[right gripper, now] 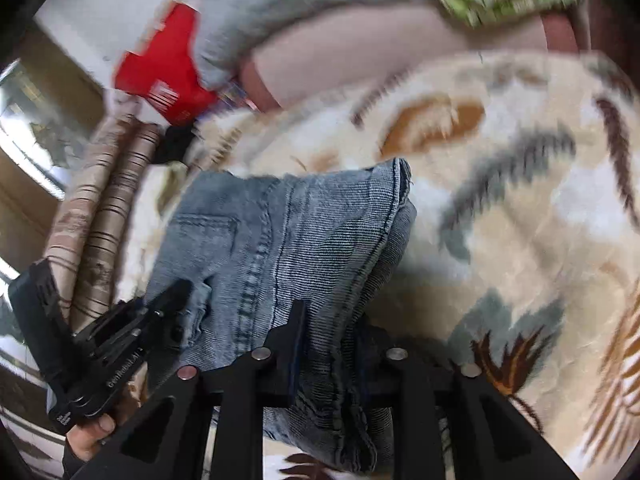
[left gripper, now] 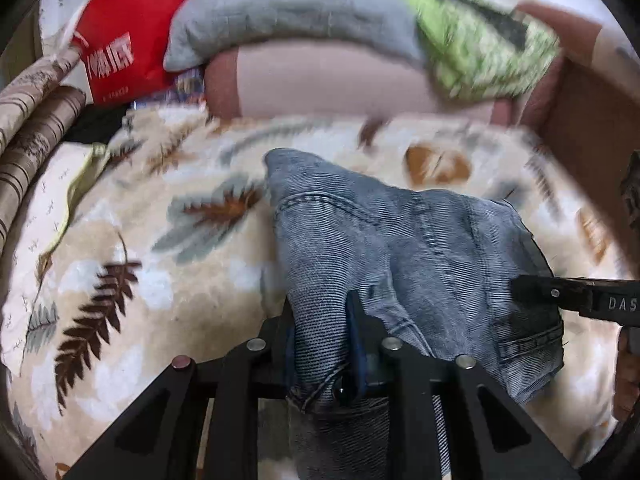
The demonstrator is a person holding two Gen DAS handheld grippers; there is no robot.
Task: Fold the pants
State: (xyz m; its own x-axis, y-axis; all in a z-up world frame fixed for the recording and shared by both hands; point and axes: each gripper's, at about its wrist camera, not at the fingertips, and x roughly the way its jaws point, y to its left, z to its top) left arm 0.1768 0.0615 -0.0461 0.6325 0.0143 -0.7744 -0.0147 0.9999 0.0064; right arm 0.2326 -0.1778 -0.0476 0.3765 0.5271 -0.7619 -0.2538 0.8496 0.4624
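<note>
Left wrist view
Jeans: blue denim, bunched and partly doubled over; they lie on the blanket and rise toward the camera; stitched seams and a pocket edge show at the lower right.
Left gripper: black; a thick fold of the denim sits between its two fingers; the fingers close against the cloth on both sides, so it pinches the jeans.
Right gripper: comes in from the right edge; its dark tip lies on the right part of the jeans; whether its jaws are spread or pressed together cannot be told from here.
Blanket: cream fleece with brown and grey leaf prints; covers the bed under the jeans.
Background: a grey pillow, a green patterned cloth and a red bag lie beyond the blanket; striped brown bedding is at the left; all blurred.

Right wrist view
Jeans: same denim, a back pocket at the upper left, the folded edge at the right; it hangs up from the blanket into the tool.
Right gripper: a wad of denim fills the gap between its fingers; it grips the jeans.
Left gripper: at the lower left, its tip against the left edge of the jeans; a hand holds its handle.
Red bag: upper left, blurred.
</note>
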